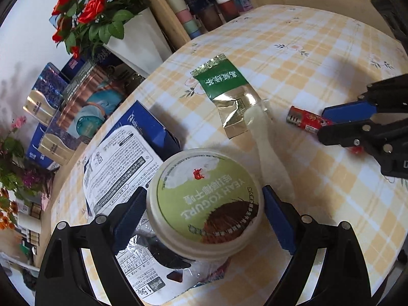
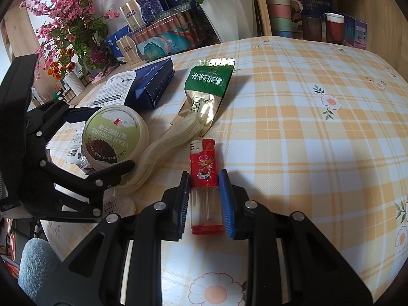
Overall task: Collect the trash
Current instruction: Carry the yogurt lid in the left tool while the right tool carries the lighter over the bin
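A round yogurt cup (image 1: 206, 199) with a green lid stands on crumpled white wrappers (image 1: 114, 163), in the gap of my left gripper (image 1: 205, 215). That gripper is open, its blue pads close beside the cup's two sides. The right wrist view shows the same cup (image 2: 114, 137) with a left finger on either side. My right gripper (image 2: 205, 196) is shut on a red lighter (image 2: 204, 168), which lies low over the checked tablecloth (image 2: 306, 127). In the left wrist view the lighter (image 1: 306, 121) sticks out of the right gripper (image 1: 322, 123). A green and gold tea packet (image 1: 224, 86) and a pale plastic-wrapped piece (image 1: 265, 137) lie between them.
A dark blue box (image 1: 153, 125) lies behind the wrappers. Along the table's far edge stand a white pot of red roses (image 1: 137, 40), stacked pastel cups (image 1: 183, 12), boxes and a red cup (image 1: 227, 5). A fuzzy grey-blue sleeve (image 2: 35, 262) shows at lower left.
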Available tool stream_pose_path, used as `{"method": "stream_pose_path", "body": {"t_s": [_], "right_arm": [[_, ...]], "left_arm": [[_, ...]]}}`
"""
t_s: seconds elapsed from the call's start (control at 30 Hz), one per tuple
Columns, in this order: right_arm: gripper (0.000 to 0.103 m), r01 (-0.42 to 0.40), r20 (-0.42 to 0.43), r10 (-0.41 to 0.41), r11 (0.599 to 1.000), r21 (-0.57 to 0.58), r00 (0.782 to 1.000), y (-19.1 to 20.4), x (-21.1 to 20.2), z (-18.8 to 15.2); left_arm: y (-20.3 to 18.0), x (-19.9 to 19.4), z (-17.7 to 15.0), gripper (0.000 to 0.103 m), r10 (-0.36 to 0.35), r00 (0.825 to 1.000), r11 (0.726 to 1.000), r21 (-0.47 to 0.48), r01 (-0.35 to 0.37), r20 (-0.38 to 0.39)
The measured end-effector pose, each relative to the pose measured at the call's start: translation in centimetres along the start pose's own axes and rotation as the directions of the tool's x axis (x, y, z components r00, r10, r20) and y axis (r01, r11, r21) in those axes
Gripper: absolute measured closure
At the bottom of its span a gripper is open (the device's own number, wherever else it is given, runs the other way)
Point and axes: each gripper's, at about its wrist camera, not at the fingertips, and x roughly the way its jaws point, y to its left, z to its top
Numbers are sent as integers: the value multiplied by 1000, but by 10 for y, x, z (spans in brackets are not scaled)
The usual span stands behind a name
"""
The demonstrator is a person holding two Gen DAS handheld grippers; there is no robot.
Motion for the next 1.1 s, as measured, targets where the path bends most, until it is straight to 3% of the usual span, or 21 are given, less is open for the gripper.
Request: {"method": "stream_pose_path", "body": {"t_s": [0.2, 0.37, 0.53, 0.83, 1.1], "right_arm": [[76, -1, 0, 1, 1000, 1, 1000, 0, 0, 0], [76, 0, 0, 0, 1000, 0, 1000, 0, 0, 0], [76, 1, 0, -1, 1000, -1, 1000, -1, 1, 0], [77, 37, -10, -37, 998, -46, 999, 9, 1, 0], [77, 22, 8, -21, 997, -69, 1000, 27, -27, -5]], "left_arm": [[1, 1, 1, 20, -32, 999, 999, -17, 32, -1], [15, -15, -2, 20, -100, 993, 987, -116, 107, 59], [27, -42, -7, 20, -96, 988, 972, -201, 120, 124], [47, -113, -39, 20, -97, 964, 860, -466, 207, 248], [49, -167, -80, 20, -77, 953, 789, -567, 237, 293]]}}
